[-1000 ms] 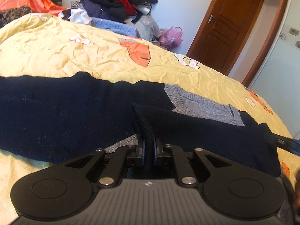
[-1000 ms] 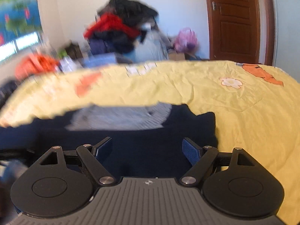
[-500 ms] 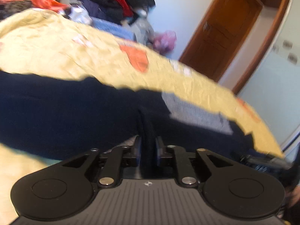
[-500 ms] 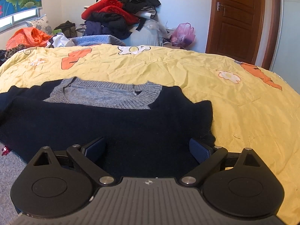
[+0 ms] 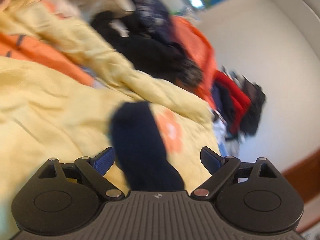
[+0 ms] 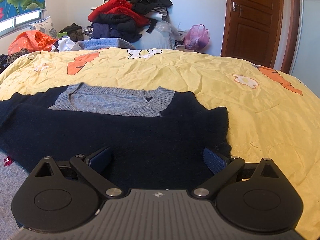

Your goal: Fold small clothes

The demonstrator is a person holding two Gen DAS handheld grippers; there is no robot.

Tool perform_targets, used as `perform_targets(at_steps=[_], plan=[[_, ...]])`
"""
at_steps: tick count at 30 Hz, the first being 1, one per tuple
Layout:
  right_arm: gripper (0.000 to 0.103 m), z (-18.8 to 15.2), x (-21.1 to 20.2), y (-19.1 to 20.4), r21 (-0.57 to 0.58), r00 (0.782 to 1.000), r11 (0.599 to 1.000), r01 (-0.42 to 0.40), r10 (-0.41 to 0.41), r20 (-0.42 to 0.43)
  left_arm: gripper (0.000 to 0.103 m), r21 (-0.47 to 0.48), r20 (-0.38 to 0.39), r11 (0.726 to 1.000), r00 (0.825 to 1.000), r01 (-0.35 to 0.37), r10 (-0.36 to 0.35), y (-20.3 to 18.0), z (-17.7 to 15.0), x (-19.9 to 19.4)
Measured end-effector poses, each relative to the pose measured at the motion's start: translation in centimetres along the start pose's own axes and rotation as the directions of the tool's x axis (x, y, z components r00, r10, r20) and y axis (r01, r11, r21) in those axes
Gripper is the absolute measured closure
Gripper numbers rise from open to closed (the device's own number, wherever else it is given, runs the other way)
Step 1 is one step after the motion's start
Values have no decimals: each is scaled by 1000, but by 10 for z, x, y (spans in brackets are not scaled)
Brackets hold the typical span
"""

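A dark navy sweater (image 6: 112, 128) with a grey ribbed collar (image 6: 112, 102) lies flat on the yellow bedspread (image 6: 200, 76). My right gripper (image 6: 158, 160) is open low over the sweater's near part, with cloth under both fingers. In the blurred, tilted left wrist view a navy sleeve (image 5: 140, 140) runs away from the camera across the bedspread (image 5: 50, 110). My left gripper (image 5: 158, 160) is open, the sleeve lying loose between its spread fingers.
A heap of red, black and blue clothes (image 6: 128, 18) sits beyond the bed's far edge, with an orange bag (image 6: 32, 40) at left and a pink bag (image 6: 197, 36). A brown door (image 6: 256, 18) stands at the right. Grey floor (image 6: 10, 180) shows at lower left.
My left gripper was shut on a fold of the navy sweater; it has opened and swung sharply left to face along the sleeve. My right gripper stays open and has steadied over the sweater.
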State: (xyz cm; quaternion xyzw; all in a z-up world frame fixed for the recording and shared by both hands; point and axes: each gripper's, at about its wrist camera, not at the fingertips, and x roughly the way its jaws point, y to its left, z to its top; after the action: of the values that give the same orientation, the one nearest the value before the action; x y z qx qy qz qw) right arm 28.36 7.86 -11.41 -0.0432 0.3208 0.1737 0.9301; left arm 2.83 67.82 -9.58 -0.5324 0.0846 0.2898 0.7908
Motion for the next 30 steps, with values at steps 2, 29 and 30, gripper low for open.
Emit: perform_targets(at_steps=[2, 29, 30], plan=[[5, 0, 0, 0, 0, 1000, 1000, 0, 0, 0, 10, -26, 6, 1000, 1000, 5, -5, 8, 7, 5], [4, 0, -1, 0, 1, 1000, 1000, 0, 0, 1, 98, 414, 84, 904, 993, -112, 85, -62, -8, 8], [4, 0, -1, 0, 1, 1000, 1000, 0, 0, 0, 98, 440, 82, 894, 995, -82, 51, -75, -15, 4]])
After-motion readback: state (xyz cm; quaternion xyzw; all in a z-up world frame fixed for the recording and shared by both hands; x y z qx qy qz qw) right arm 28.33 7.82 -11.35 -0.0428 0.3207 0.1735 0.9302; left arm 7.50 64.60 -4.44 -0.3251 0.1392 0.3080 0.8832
